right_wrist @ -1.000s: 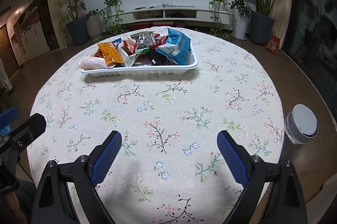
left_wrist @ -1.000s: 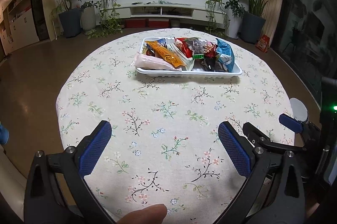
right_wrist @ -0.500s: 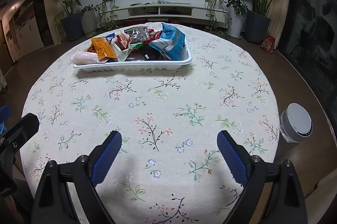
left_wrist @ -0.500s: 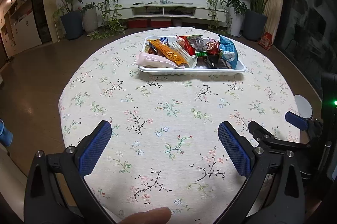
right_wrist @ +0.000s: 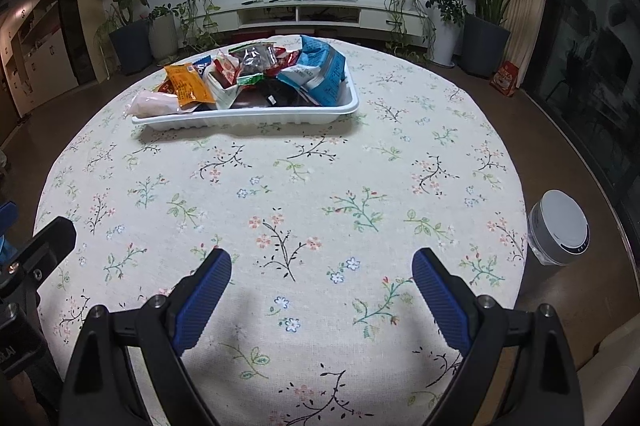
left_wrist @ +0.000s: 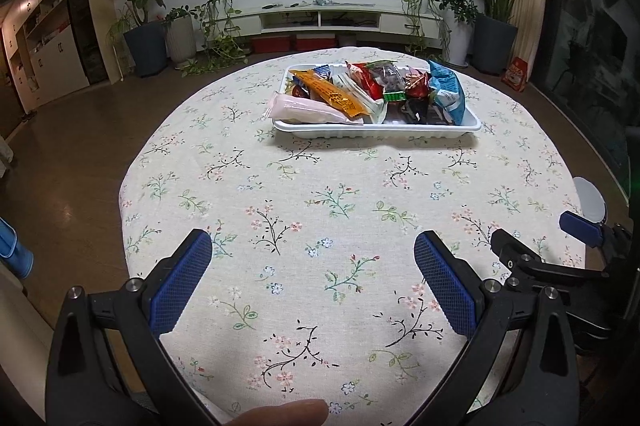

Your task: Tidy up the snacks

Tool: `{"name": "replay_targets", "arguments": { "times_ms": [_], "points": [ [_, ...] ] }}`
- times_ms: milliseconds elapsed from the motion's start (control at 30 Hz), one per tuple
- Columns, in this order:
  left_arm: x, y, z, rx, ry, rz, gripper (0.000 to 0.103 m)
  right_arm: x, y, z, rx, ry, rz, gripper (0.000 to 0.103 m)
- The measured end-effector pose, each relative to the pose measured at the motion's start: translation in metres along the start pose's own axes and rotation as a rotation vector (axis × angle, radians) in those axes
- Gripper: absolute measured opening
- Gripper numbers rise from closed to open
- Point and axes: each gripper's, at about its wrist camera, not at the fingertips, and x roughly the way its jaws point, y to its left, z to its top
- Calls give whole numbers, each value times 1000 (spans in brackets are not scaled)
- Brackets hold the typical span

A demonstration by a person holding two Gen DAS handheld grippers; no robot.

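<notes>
A white tray (left_wrist: 376, 135) (right_wrist: 248, 120) heaped with snack packets stands at the far side of the round floral table. On it lie a pink packet (left_wrist: 304, 109) (right_wrist: 154, 103), an orange packet (left_wrist: 330, 93) (right_wrist: 186, 84) and a blue bag (left_wrist: 447, 91) (right_wrist: 318, 72). My left gripper (left_wrist: 312, 282) hovers open over the near half of the table, nothing between its blue pads. Open and empty too, my right gripper (right_wrist: 322, 296) hangs over the near table edge. Both are far short of the tray.
The tablecloth (left_wrist: 344, 210) spreads bare between grippers and tray. A white round device (right_wrist: 560, 228) sits on the floor beyond the table's right edge. Potted plants (left_wrist: 144, 22) and a TV cabinet (left_wrist: 320, 18) line the far wall. A fingertip (left_wrist: 280, 413) shows at the bottom.
Both grippers have drawn back slightly and risen, so the tray looks a little farther off. Their jaws stayed open, and nothing on the table moved.
</notes>
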Motion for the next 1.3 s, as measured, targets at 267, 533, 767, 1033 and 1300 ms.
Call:
{"name": "replay_targets", "arguments": {
  "times_ms": [267,533,767,1033,1300],
  "points": [
    [1,0,-1,0,-2,9,103,2,1,-2,-6,12,-8,94],
    [1,1,-2,0,-8,23,103,4,2,-2,-9,19,-12,94],
    [3,0,-2,3,-8,29,103,4,2,-3,-10,24,-15,94],
    [3,0,-3,0,-7,32,103,5,2,-4,-13,32,-16,94],
    [2,-2,-4,6,-9,38,103,5,2,-5,-14,34,-16,94]
  ]
}}
